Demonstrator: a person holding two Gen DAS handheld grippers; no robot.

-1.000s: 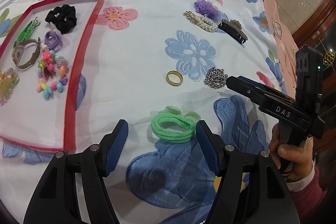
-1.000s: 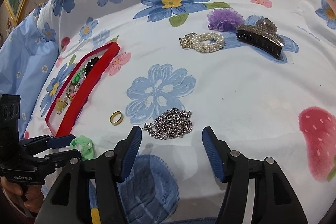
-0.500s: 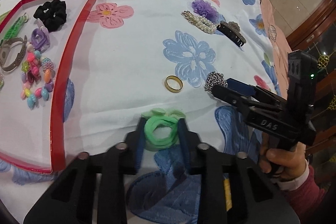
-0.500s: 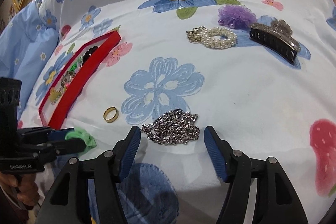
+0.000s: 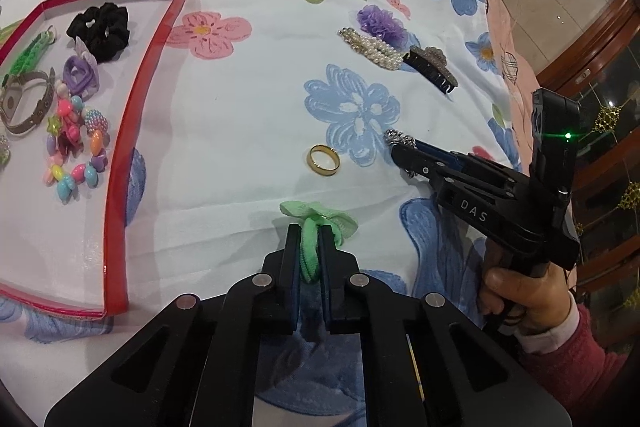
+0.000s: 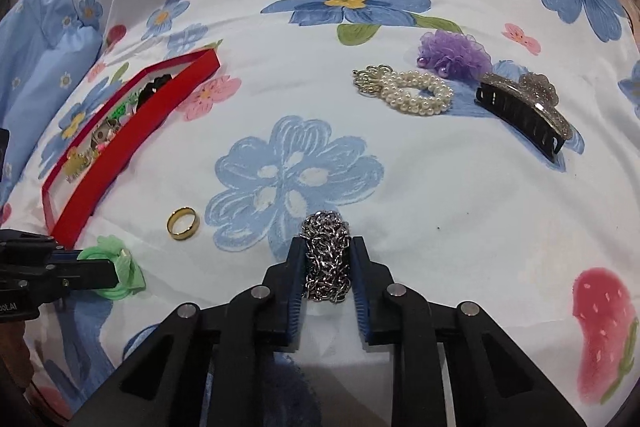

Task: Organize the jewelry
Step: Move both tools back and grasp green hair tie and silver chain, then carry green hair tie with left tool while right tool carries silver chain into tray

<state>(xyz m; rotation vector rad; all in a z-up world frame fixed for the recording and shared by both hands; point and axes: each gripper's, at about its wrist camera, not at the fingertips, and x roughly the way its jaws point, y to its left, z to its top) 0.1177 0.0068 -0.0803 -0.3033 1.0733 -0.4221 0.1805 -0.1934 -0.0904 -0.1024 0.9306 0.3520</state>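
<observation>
My left gripper [image 5: 311, 233] is shut on a green hair tie [image 5: 314, 227] that lies on the floral cloth; it also shows in the right wrist view [image 6: 116, 269]. My right gripper [image 6: 326, 243] is shut on a bunched silver chain [image 6: 326, 259]; the chain's tip shows in the left wrist view [image 5: 396, 138]. A gold ring [image 5: 323, 160] [image 6: 183, 223] lies between the two grippers. The red-rimmed tray [image 5: 136, 99] at the left holds a black scrunchie [image 5: 100, 29], a purple flower clip [image 5: 80, 77], a beaded bracelet [image 5: 76, 147] and a strap [image 5: 28, 103].
A pearl bracelet [image 6: 412, 93], a purple mesh flower [image 6: 454, 53] and a glittery black claw clip [image 6: 524, 111] lie at the far right on the cloth. A blue pillow [image 6: 36, 59] sits at the far left. The cloth's right edge drops off by a wooden cabinet [image 5: 600, 75].
Both grippers went from open to shut: the left closed on the green hair tie, squeezing it narrow, and the right moved forward and closed on the silver chain, bunching it.
</observation>
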